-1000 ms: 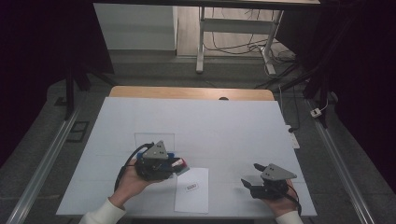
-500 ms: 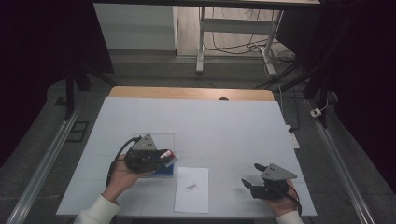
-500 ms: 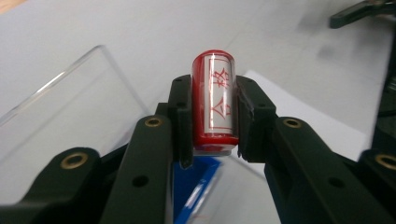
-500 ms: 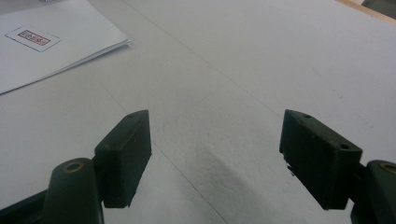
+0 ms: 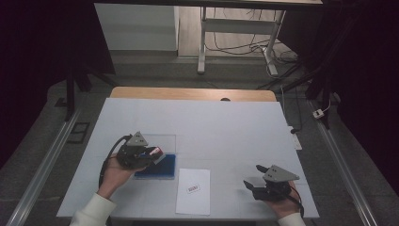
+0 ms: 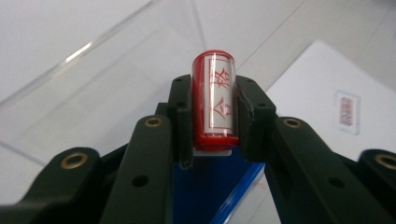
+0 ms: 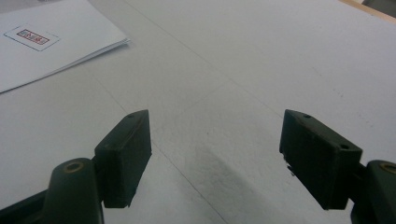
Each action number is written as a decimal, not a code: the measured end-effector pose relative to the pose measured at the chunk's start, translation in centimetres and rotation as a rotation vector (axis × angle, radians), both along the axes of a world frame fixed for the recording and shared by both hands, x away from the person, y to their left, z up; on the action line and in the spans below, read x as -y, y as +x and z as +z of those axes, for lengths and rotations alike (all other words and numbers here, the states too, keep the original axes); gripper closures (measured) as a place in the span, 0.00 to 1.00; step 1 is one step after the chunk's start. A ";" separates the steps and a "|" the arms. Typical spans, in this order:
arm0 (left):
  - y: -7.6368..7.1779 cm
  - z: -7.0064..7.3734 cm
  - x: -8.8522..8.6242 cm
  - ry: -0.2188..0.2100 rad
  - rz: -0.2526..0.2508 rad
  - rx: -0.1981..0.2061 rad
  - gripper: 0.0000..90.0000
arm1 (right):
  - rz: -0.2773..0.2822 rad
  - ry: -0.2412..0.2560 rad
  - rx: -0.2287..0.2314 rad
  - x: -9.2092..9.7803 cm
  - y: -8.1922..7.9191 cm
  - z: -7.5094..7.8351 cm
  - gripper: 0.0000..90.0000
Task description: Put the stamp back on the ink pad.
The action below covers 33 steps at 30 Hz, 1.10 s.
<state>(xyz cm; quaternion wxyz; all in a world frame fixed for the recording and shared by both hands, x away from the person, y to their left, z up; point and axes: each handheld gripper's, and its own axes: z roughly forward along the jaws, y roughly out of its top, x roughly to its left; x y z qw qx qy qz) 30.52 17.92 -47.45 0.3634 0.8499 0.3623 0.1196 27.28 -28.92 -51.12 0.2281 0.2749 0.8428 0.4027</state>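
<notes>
Above the blue pad point(image 5: 157, 168), the left gripper point(image 5: 153, 153) clamps the red stamp point(image 6: 215, 100), paper sheet point(image 5: 194, 190) lying near-right; right gripper point(image 5: 253, 181) gapes idle

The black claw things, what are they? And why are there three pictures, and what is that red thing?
They are grippers, pinching tools that a person holds, one in each hand. The high view looks down on the white table from above. There the left gripper is above a blue pad, and the right gripper sits near the table's front edge. A sheet of paper with a small red mark lies between them. The other two pictures come from little cameras riding on the grippers, looking out along their black jaws. In the left gripper view, the gripper pinches a red stamp, a small cylinder with red characters. In the right gripper view, the right gripper is wide open, holding nothing.
</notes>
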 end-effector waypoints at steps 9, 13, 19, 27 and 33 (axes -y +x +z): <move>0.4 -1.7 -0.4 0.049 -0.013 -0.074 0.78 | 0.000 0.003 0.001 0.0 0.0 0.0 0.27; 0.5 -2.2 -0.3 0.061 -0.017 -0.080 0.78 | 0.001 0.002 0.001 0.0 0.0 0.0 0.27; 0.4 -2.3 0.0 0.077 -0.023 -0.072 0.78 | -0.001 0.003 -0.001 0.1 0.0 0.0 0.27; -0.1 -1.7 -0.1 0.031 -0.008 -0.025 0.56 | -0.003 0.004 -0.003 0.1 0.0 0.0 0.27; -2.2 -0.9 -1.0 -0.011 0.038 0.043 0.36 | -0.006 0.007 -0.002 0.2 0.0 -0.1 0.27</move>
